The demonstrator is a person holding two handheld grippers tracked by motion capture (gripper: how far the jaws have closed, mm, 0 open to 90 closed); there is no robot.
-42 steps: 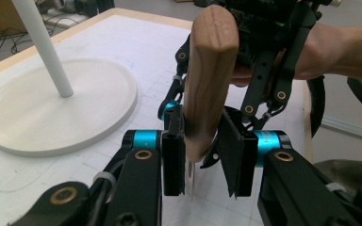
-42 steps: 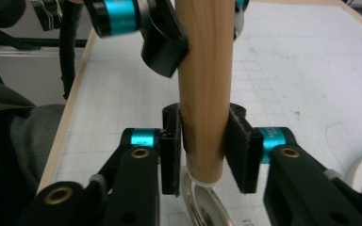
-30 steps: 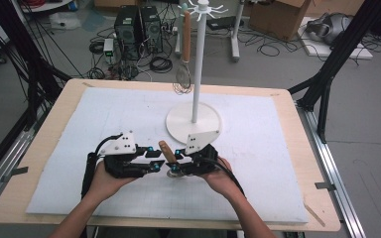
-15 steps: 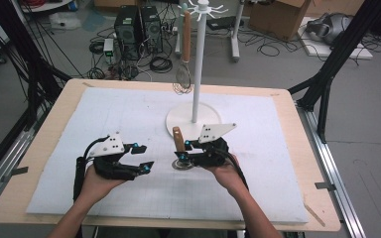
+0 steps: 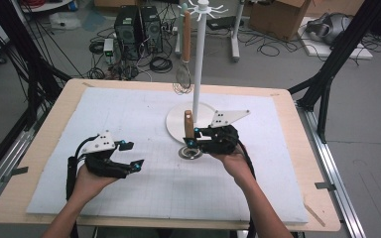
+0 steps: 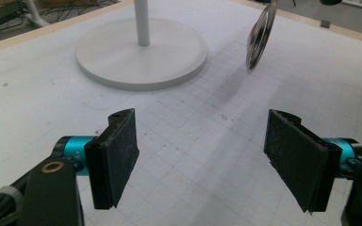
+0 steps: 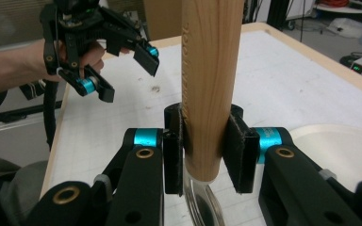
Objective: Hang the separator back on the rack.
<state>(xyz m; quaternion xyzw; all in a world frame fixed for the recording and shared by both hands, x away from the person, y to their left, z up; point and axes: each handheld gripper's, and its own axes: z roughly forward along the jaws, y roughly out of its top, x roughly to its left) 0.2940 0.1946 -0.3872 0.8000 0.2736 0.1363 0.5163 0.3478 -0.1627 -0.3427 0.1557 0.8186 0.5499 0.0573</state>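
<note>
A whisk with a wooden handle (image 5: 188,124) stands upright in front of the white rack's base (image 5: 176,126), its wire head (image 5: 190,152) low over the mat. My right gripper (image 5: 189,142) is shut on the handle's lower end; in the right gripper view both pads press the handle (image 7: 212,84). My left gripper (image 5: 132,154) sits apart at the left of the mat, open. Its jaws have just been opening, and the left gripper view shows nothing between them (image 6: 202,155). The whisk's wire head (image 6: 259,40) hangs farther off in that view.
The rack's white pole (image 5: 198,64) rises from the round base, and a second whisk (image 5: 185,34) hangs from its top hooks. A white mat (image 5: 129,109) covers the wooden table (image 5: 302,148). Cables, computers and boxes lie on the floor beyond.
The left gripper let go of the whisk handle, opened and drew away to the left. The right gripper lifted the whisk slightly and turned its handle upright.
</note>
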